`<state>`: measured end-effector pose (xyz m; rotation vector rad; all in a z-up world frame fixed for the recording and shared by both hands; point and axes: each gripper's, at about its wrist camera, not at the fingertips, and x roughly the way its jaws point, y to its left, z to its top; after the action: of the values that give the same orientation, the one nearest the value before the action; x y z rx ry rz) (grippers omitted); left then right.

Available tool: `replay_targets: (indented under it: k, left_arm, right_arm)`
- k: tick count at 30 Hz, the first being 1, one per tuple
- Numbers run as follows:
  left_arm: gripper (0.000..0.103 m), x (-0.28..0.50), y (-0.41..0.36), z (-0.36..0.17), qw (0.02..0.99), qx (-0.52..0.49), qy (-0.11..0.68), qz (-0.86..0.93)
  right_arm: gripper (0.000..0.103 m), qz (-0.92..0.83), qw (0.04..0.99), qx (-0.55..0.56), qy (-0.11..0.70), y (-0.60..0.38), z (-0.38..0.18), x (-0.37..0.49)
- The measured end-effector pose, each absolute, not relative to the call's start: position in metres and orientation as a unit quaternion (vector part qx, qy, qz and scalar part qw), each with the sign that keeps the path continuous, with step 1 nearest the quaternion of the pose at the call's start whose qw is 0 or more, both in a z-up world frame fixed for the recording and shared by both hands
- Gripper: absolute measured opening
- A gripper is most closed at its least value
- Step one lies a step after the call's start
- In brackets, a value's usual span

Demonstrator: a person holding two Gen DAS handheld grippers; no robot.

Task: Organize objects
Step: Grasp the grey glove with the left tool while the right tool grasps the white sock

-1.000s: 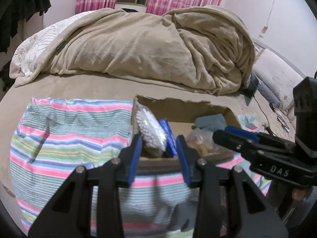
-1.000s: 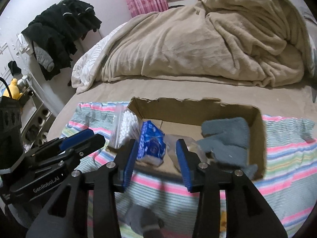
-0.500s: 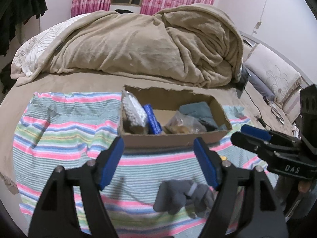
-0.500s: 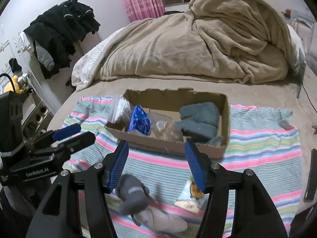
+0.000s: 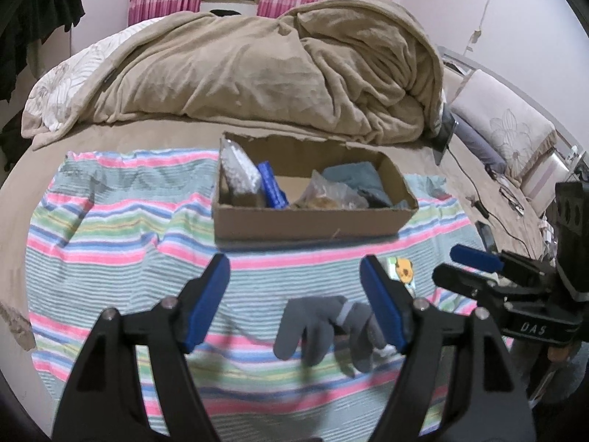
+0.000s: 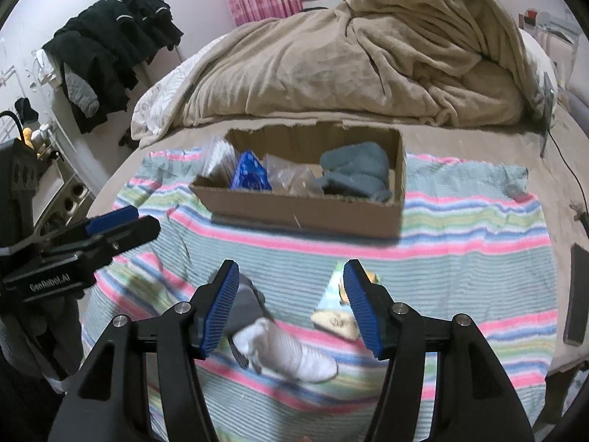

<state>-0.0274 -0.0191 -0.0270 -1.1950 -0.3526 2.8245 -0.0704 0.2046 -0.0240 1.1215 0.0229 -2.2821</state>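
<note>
A cardboard box (image 5: 313,221) (image 6: 294,213) sits on a striped towel (image 5: 110,228) (image 6: 460,250). It holds a bag of cotton swabs (image 5: 239,173), a blue packet (image 5: 272,186) (image 6: 250,175), a clear bag (image 5: 331,195) and a blue-grey cloth (image 6: 357,169). A grey glove (image 5: 324,324) (image 6: 279,346) and a small picture packet (image 5: 403,270) (image 6: 338,316) lie on the towel in front of the box. My left gripper (image 5: 294,302) is open and empty above the glove. My right gripper (image 6: 291,305) is open and empty above the glove and the packet.
A heaped beige blanket (image 5: 257,66) lies behind the box. Dark clothes (image 6: 110,48) hang at the left. A phone (image 6: 578,294) and cables (image 5: 475,199) lie on the bed at the right. A pillow (image 5: 500,132) is at the far right.
Both grippers have pulled back from the box and opened wide. The glove and the small packet on the towel have come into view below them.
</note>
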Motion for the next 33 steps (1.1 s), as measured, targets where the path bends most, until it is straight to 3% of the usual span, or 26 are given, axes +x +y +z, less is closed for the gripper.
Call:
replay_targets:
  k: [33]
  left_arm:
    - [0.075,-0.015,-0.006,-0.088,0.032,-0.456,-0.113,0.882]
  right_arm:
    - [0.062,-0.812,0.315,0.487,0.063,0.189,-0.107,-0.045]
